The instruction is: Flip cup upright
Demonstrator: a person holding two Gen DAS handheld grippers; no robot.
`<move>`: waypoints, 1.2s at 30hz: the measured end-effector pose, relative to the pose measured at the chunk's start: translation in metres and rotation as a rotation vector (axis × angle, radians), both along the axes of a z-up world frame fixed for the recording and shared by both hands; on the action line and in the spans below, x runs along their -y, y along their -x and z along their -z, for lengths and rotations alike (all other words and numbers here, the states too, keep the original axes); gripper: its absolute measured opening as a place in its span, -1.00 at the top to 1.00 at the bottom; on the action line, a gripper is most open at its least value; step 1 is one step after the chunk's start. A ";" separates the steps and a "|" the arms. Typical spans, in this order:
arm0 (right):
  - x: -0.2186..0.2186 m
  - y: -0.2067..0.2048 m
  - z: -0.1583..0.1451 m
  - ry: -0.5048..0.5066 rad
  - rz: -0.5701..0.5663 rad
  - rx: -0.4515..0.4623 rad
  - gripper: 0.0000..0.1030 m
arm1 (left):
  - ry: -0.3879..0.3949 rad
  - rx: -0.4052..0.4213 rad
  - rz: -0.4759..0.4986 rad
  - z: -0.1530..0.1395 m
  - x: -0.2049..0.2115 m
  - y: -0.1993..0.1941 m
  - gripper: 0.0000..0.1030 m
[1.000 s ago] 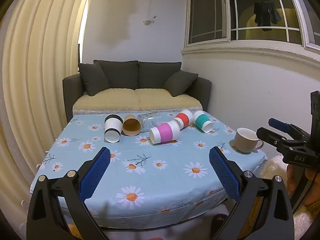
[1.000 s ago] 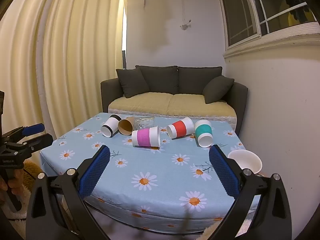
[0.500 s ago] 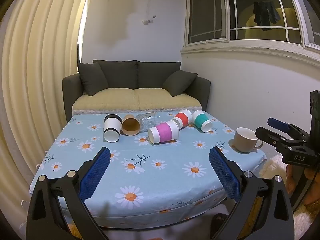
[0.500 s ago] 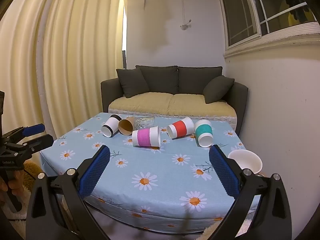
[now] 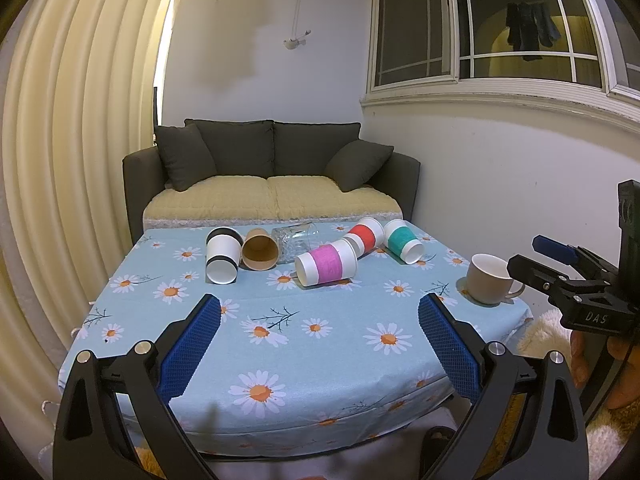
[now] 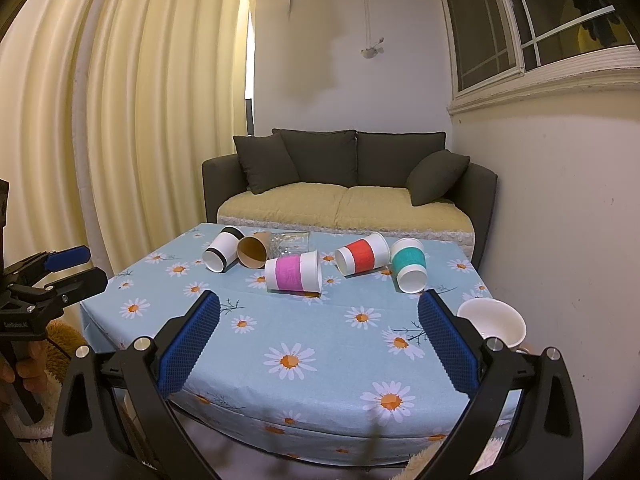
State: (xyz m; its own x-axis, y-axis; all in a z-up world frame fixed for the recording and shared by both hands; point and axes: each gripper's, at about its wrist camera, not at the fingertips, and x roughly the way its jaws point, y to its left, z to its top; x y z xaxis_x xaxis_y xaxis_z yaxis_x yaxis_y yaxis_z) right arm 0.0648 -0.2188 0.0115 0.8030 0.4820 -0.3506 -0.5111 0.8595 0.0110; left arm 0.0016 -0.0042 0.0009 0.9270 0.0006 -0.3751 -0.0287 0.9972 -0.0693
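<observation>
Several paper cups lie on their sides at the far part of the table: a black-banded white cup (image 5: 221,255) (image 6: 222,250), a brown cup (image 5: 260,249) (image 6: 253,249), a pink-sleeved cup (image 5: 326,267) (image 6: 294,271), a red-sleeved cup (image 5: 363,235) (image 6: 362,257) and a teal-sleeved cup (image 5: 403,239) (image 6: 409,263). A clear glass (image 5: 294,239) (image 6: 291,240) lies behind them. A beige mug (image 5: 489,279) (image 6: 493,323) stands upright at the right edge. My left gripper (image 5: 319,332) and right gripper (image 6: 319,330) are open and empty, over the table's near edge.
The table carries a blue daisy tablecloth (image 5: 320,344) (image 6: 304,336). A dark sofa (image 5: 272,184) (image 6: 348,192) stands just behind it. Cream curtains (image 5: 72,160) hang on the left and a white wall (image 6: 560,220) is close on the right.
The left wrist view has shifted very slightly; cups and both grippers stay as they were.
</observation>
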 end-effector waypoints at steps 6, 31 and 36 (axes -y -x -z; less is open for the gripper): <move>0.000 0.000 0.002 0.001 0.001 -0.001 -0.91 | 0.002 0.001 0.003 0.000 0.000 0.000 -0.88; -0.002 -0.002 0.007 0.002 -0.001 -0.004 -0.91 | 0.002 0.003 0.005 0.002 0.005 0.002 -0.88; -0.001 -0.001 0.008 0.000 -0.001 -0.004 -0.91 | 0.001 0.002 0.005 0.002 0.006 0.002 -0.88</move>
